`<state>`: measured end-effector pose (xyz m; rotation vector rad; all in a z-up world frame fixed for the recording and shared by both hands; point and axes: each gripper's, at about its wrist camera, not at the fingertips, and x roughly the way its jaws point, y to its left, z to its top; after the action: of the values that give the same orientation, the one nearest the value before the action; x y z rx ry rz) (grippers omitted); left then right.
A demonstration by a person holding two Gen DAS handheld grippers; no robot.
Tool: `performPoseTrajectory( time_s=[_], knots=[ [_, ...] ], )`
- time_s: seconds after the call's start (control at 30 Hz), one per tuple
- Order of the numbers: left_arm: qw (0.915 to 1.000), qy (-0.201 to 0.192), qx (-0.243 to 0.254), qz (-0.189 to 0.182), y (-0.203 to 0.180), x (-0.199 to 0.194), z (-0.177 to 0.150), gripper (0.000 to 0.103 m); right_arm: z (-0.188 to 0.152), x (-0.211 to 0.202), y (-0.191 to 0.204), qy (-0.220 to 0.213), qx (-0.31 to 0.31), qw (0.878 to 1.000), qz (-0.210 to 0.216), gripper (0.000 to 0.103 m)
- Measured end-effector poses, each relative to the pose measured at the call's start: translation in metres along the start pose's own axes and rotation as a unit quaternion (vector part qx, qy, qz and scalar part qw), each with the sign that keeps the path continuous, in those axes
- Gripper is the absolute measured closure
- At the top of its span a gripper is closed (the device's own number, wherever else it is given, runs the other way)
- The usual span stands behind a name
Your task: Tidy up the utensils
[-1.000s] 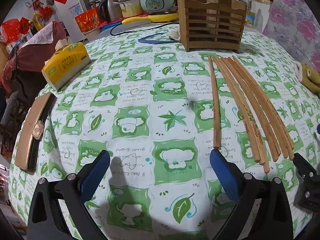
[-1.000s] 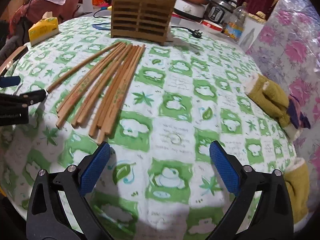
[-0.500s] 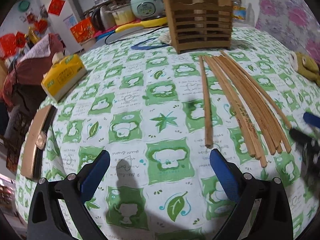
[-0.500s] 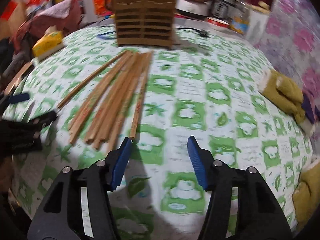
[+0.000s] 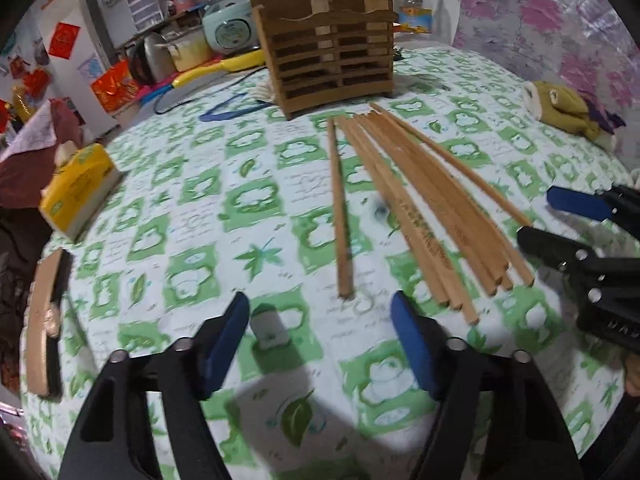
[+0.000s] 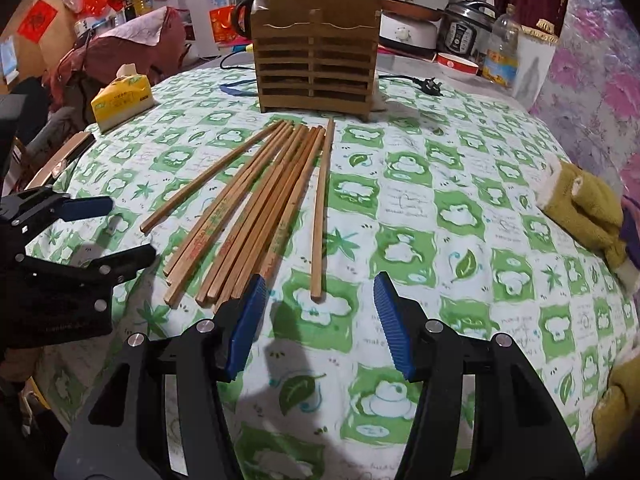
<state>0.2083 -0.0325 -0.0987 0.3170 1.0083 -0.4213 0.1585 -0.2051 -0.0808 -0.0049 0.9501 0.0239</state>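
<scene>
Several wooden chopsticks (image 5: pixel 424 204) lie side by side on the green-and-white tablecloth (image 5: pixel 192 216), pointing toward a slatted wooden holder (image 5: pixel 326 46) at the back. One chopstick (image 5: pixel 339 212) lies apart on the left; my left gripper (image 5: pixel 320 334) is open just short of its near end. In the right wrist view the bundle (image 6: pixel 256 216) lies left of a lone chopstick (image 6: pixel 321 208). My right gripper (image 6: pixel 319 320) is open, its jaws either side of that chopstick's near end. The holder (image 6: pixel 316 46) stands behind.
A yellow tissue pack (image 5: pixel 78 192) and a brown flat case (image 5: pixel 42 320) sit at the left edge. Olive plush gloves (image 6: pixel 584 204) lie at the right. Kitchen appliances, a cable and a plug (image 6: pixel 430 84) crowd the back behind the holder.
Both grippers have moved forward toward the chopsticks' near ends and their jaws have narrowed. The rightmost chopstick now lies apart from the bundle, in line with my right gripper.
</scene>
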Motion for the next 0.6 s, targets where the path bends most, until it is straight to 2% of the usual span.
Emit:
performPoseTrajectory(
  time_s=[0.1,0.13,0.17,0.2,0.23,0.27,0.4,0.5,0.6],
  knots=[
    [0.9993,0.003,-0.016,-0.035,0.005,0.005,0.006,0.055,0.003,0.005,-0.003,0.005,0.007,1.000,0.010,0.056],
    [0.9991,0.002,-0.018,-0.038,0.005,0.005,0.006,0.065,0.004,0.007,-0.003,0.010,0.008,1.000,0.015,0.063],
    [0.9990,-0.001,-0.018,-0.040,0.004,0.005,0.006,0.071,0.004,0.009,-0.004,0.014,0.008,1.000,0.019,0.069],
    [0.9990,-0.003,-0.016,-0.041,0.003,0.004,0.006,0.081,0.004,0.013,-0.004,0.025,0.008,0.999,0.025,0.083],
    [0.9990,-0.005,-0.014,-0.041,0.002,0.003,0.005,0.096,0.003,0.015,-0.003,0.029,0.008,0.999,0.026,0.091],
    [0.9991,-0.005,-0.012,-0.041,0.000,0.003,0.005,0.097,0.003,0.014,-0.003,0.028,0.007,0.999,0.030,0.095],
    [0.9990,-0.009,-0.026,-0.035,0.002,-0.002,0.003,0.097,0.001,0.009,-0.006,0.014,0.018,0.999,0.025,0.096],
    [0.9985,-0.015,-0.038,-0.037,0.007,-0.014,0.002,0.097,0.000,-0.007,-0.010,-0.012,0.025,0.999,0.019,0.096],
    [0.9985,-0.044,-0.027,-0.017,0.008,-0.041,0.012,0.097,0.010,-0.034,-0.013,-0.048,0.022,0.999,0.014,0.096]
  ],
)
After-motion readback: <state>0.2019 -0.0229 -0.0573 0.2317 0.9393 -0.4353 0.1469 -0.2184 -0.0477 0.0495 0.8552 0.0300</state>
